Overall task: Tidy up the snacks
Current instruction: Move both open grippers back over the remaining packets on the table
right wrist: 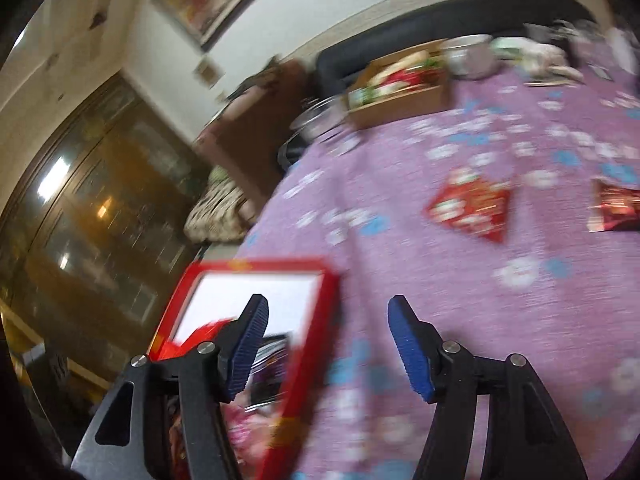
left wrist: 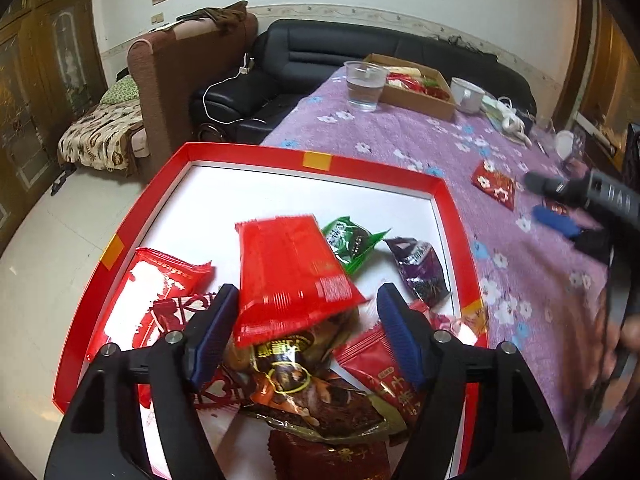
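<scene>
A red-rimmed box (left wrist: 316, 161) with a white floor holds several snack packets. My left gripper (left wrist: 306, 304) is open above it; a plain red packet (left wrist: 292, 276) sits between its fingers, resting on the pile, touching only the left pad. A green packet (left wrist: 350, 242) and a purple packet (left wrist: 424, 272) lie behind it. My right gripper (right wrist: 324, 324) is open and empty, over the box's right edge (right wrist: 316, 344) and the purple cloth; it also shows in the left wrist view (left wrist: 556, 204). Two loose red packets (right wrist: 470, 208) (right wrist: 614, 210) lie on the cloth ahead; the view is blurred.
A purple flowered cloth (left wrist: 400, 136) covers the table. At its far end stand a clear cup of water (left wrist: 362, 86), a cardboard box of snacks (left wrist: 416, 84) and a white cup (left wrist: 466, 94). A black sofa (left wrist: 320, 52) and brown armchair (left wrist: 176, 76) stand beyond.
</scene>
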Demonstrator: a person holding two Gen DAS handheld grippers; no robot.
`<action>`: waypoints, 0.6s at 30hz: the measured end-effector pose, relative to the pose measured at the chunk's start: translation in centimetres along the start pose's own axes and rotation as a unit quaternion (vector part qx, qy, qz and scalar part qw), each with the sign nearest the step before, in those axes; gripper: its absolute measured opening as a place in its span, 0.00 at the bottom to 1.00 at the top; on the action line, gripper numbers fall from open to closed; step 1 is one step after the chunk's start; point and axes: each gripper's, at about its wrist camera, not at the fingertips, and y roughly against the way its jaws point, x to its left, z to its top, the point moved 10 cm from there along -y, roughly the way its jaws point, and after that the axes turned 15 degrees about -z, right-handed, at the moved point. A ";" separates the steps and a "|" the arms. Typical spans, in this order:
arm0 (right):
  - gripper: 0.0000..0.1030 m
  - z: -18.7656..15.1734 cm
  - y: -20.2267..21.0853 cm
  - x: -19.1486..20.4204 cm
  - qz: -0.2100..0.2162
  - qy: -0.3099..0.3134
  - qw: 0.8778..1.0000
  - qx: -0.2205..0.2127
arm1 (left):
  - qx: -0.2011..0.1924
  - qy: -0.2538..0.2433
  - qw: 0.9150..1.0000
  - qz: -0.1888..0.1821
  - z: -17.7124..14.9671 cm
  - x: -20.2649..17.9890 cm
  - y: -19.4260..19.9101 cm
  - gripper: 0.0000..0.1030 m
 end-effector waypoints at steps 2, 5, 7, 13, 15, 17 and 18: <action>0.62 1.9 0.6 -4.3 -0.033 -0.034 0.999 -0.003 | 0.001 -0.006 1.000 0.005 0.0 -0.2 0.0 0.69; 0.64 5.4 1.6 -10.6 -0.083 -0.079 0.993 -0.027 | 0.002 -0.008 1.000 0.009 0.1 -0.6 -0.1 0.69; 0.64 7.5 2.0 -14.0 -0.102 -0.092 0.990 -0.044 | 0.003 -0.009 1.000 0.012 0.1 -0.8 -0.2 0.70; 0.64 9.0 -0.1 -15.7 -0.043 -0.063 0.995 -0.062 | 0.002 -0.032 0.999 0.017 0.8 -2.7 -0.1 0.70; 0.64 8.6 -1.8 -15.5 -0.021 -0.057 0.997 -0.040 | -0.003 -0.047 0.999 0.020 1.4 -4.0 0.0 0.70; 0.62 8.5 -2.3 -15.2 -0.015 -0.045 0.998 -0.043 | -0.009 -0.057 0.998 0.021 2.0 -5.2 -0.1 0.70; 0.63 8.4 -2.5 -14.9 -0.017 -0.032 0.999 -0.038 | -0.010 -0.062 0.998 0.020 2.4 -6.0 -0.2 0.70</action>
